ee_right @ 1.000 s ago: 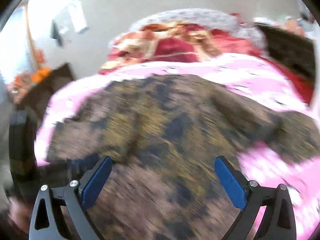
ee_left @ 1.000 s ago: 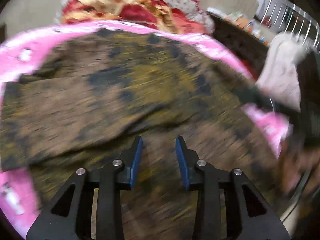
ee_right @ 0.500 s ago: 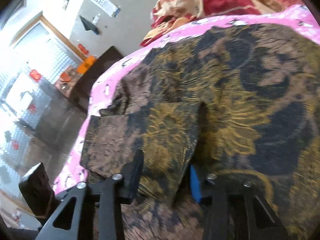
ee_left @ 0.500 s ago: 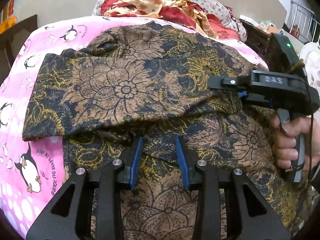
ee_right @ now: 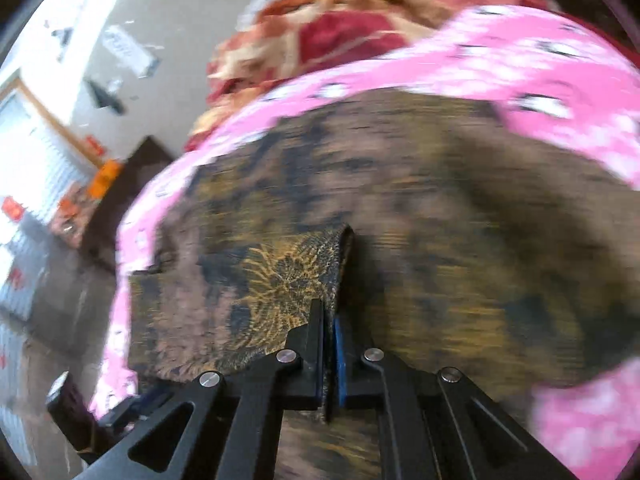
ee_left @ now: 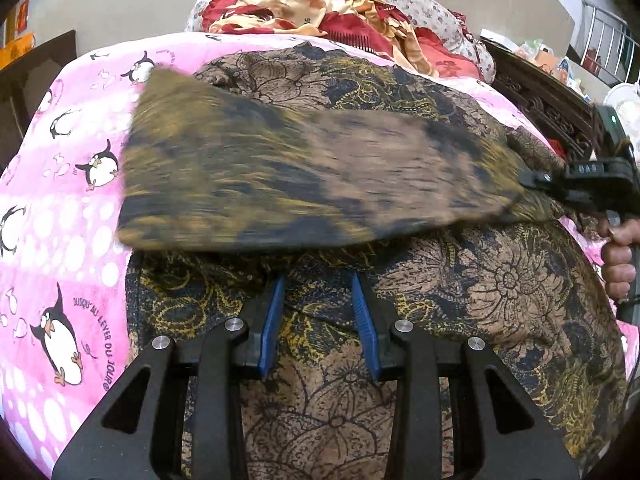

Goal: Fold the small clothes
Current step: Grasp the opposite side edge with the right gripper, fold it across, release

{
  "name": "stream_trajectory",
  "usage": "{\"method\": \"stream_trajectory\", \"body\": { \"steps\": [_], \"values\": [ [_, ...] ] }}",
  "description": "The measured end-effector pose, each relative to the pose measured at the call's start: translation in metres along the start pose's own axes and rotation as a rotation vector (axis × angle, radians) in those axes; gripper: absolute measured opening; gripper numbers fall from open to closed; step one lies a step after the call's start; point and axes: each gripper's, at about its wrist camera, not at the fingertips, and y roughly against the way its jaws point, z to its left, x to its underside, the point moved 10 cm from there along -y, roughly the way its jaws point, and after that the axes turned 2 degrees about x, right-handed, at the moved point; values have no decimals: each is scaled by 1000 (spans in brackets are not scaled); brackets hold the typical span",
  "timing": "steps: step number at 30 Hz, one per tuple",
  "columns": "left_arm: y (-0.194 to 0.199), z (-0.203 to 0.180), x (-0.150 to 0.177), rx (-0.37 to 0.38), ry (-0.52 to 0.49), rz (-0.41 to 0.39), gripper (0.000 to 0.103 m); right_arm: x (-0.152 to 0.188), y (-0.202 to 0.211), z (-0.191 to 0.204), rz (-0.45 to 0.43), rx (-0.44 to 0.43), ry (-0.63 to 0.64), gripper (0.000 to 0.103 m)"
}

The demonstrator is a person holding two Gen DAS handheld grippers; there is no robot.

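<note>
Pink penguin-print bedsheet (ee_left: 72,216) carries the brown floral garment (ee_left: 500,288), spread across its middle. Right gripper (ee_right: 329,344), jaws just closed, pinches a lifted flap of the garment. Left gripper (ee_left: 318,316) hovers at the near edge, jaws parted, gripping nothing.

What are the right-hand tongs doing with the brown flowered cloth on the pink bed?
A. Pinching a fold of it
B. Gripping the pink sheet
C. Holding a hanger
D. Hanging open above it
A: the right tongs are shut on a fold of the brown flowered cloth, which stands edge-up between the pads.
</note>
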Motion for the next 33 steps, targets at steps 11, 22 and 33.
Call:
{"method": "stream_trajectory", "body": {
  "steps": [11,22,33],
  "values": [
    [1,3,0,18,15,-2,34,9,42,-50,-32,136,-26,4],
    [36,16,-13,8,70,-64,34,21,38,-66,-20,192,-14,16],
    [-8,37,-85,-92,20,-71,62,20,80,3,-126,96,211,42]
  ]
}}
